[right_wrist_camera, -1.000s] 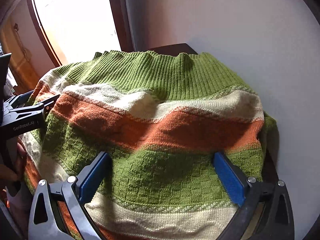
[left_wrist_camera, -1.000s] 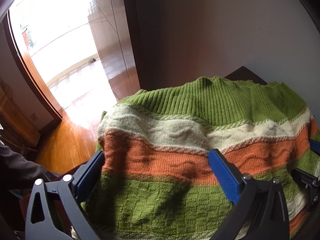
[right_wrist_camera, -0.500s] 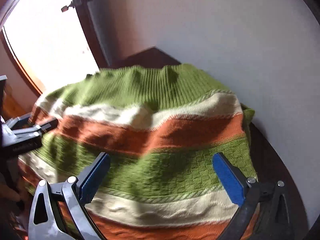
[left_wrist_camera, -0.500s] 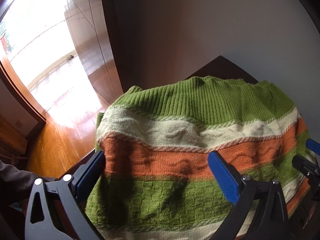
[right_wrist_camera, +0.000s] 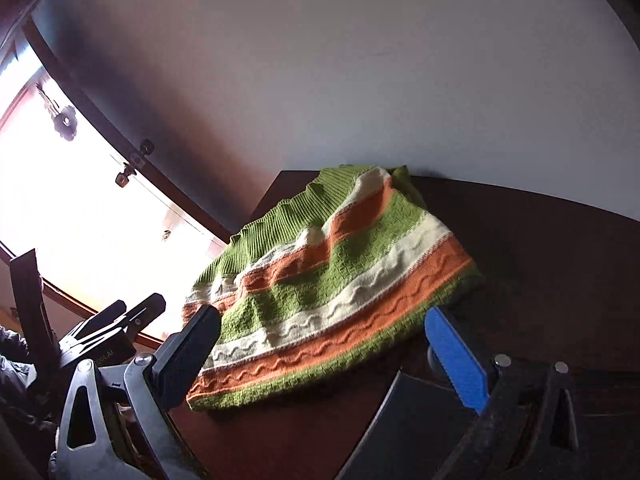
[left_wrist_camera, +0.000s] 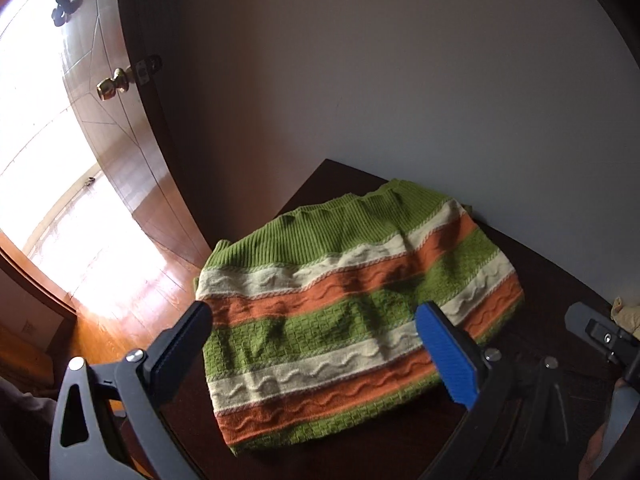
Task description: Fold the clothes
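A folded knit sweater [left_wrist_camera: 344, 304] with green, cream and orange stripes lies flat on the dark wooden table [left_wrist_camera: 532, 256], near its far left corner by the wall. It also shows in the right wrist view [right_wrist_camera: 336, 288]. My left gripper [left_wrist_camera: 316, 348] is open and empty, held above the sweater's near edge. My right gripper [right_wrist_camera: 324, 352] is open and empty, held above and in front of the sweater. The left gripper [right_wrist_camera: 120, 320] shows at the left of the right wrist view. The right gripper's body [left_wrist_camera: 600, 332] shows at the right edge of the left wrist view.
A white wall [left_wrist_camera: 400, 80] stands right behind the table. A wooden door [left_wrist_camera: 120, 128] with a brass knob stands open at the left, over a bright wooden floor [left_wrist_camera: 120, 292]. A pale cloth [left_wrist_camera: 626, 312] lies at the table's right edge.
Both grippers have pulled back and up from the sweater, which now lies smaller and farther off. Neither holds any cloth.
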Action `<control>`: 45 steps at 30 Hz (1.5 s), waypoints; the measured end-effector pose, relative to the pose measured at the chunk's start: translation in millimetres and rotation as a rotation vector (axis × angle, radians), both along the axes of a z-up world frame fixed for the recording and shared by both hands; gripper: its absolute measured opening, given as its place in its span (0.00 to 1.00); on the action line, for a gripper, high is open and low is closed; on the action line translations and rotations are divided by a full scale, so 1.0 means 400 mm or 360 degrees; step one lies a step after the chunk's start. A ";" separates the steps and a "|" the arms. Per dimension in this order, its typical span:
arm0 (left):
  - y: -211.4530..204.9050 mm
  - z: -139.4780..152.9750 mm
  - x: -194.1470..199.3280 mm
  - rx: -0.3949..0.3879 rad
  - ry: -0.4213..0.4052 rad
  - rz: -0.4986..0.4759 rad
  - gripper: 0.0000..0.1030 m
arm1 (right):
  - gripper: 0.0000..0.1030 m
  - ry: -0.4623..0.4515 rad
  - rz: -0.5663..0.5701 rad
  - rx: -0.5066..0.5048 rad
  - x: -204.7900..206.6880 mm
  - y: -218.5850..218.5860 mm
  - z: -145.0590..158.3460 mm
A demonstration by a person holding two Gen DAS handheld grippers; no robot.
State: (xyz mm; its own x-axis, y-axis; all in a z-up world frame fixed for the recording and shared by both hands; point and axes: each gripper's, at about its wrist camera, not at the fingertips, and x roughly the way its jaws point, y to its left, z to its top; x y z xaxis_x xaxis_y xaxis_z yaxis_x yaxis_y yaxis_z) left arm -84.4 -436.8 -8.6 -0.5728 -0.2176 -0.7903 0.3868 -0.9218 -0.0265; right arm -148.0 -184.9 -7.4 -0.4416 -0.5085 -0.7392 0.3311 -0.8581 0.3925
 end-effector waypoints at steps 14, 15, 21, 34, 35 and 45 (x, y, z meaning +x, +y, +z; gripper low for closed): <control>0.332 0.176 0.272 -0.0267 0.0062 0.0314 1.00 | 1.00 0.0375 0.0304 0.0139 0.220 0.220 0.142; 0.350 0.193 0.289 -0.0289 0.0093 0.0307 1.00 | 1.00 0.0362 0.0298 0.0129 0.227 0.243 0.149; 0.442 0.299 0.370 -0.0423 0.0236 0.0295 1.00 | 1.00 0.0420 0.0329 0.0005 0.296 0.332 0.231; 0.375 0.350 0.430 0.0068 0.0353 0.0140 1.00 | 1.00 0.0369 0.0333 -0.0104 0.350 0.346 0.241; 0.371 0.357 0.430 0.0084 0.0361 0.0114 1.00 | 1.00 0.0370 0.0330 -0.0106 0.352 0.344 0.241; 0.345 0.450 0.431 -0.0106 0.0433 0.0076 1.00 | 1.00 0.0487 0.0299 -0.0136 0.368 0.318 0.280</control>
State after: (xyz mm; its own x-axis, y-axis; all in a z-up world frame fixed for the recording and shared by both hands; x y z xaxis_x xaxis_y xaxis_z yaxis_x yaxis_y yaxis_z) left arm 87.9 -298.7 171.3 -0.7496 -0.2956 -0.5923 0.4168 -0.9059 -0.0754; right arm -0.9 -57.9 104.5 -0.5287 -0.6561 -0.5385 0.5930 -0.7394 0.3188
